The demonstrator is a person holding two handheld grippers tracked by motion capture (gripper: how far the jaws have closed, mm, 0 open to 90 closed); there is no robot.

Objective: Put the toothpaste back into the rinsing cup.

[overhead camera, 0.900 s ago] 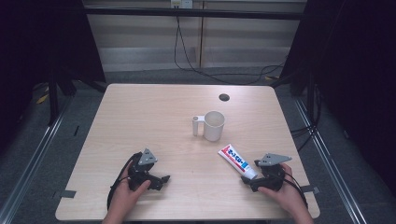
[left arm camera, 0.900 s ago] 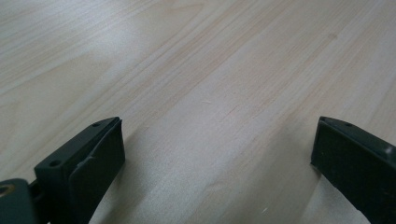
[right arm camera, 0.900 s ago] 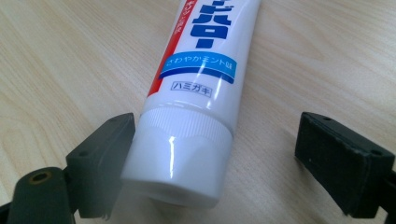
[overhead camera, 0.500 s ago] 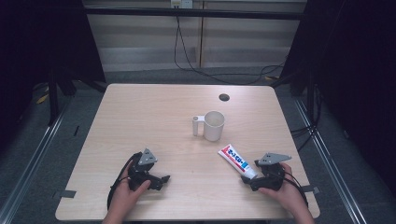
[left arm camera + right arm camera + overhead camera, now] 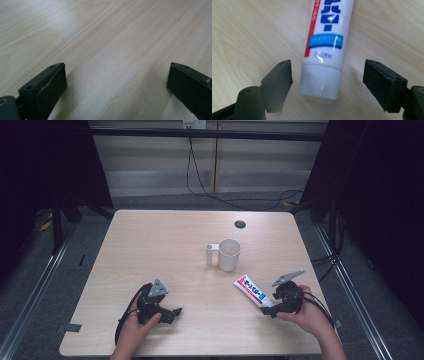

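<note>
A white toothpaste tube (image 5: 252,290) with blue and red print lies flat on the wooden table (image 5: 165,245), cap end toward the near right. My right gripper (image 5: 268,309) is open around that cap (image 5: 320,80), one jaw on each side, neither touching it. A white mug (image 5: 228,254) with its handle to the left stands upright just beyond the tube. At the near left my left gripper (image 5: 176,312) rests low on the table, open, with only bare wood (image 5: 117,65) between its jaws.
A small dark round hole (image 5: 240,224) sits near the table's far edge. Cables (image 5: 200,175) hang behind the table, and metal rails (image 5: 45,270) run along the floor on both sides.
My right gripper has edged forward to the tube's cap end. The left gripper, mug and tube have stayed put.
</note>
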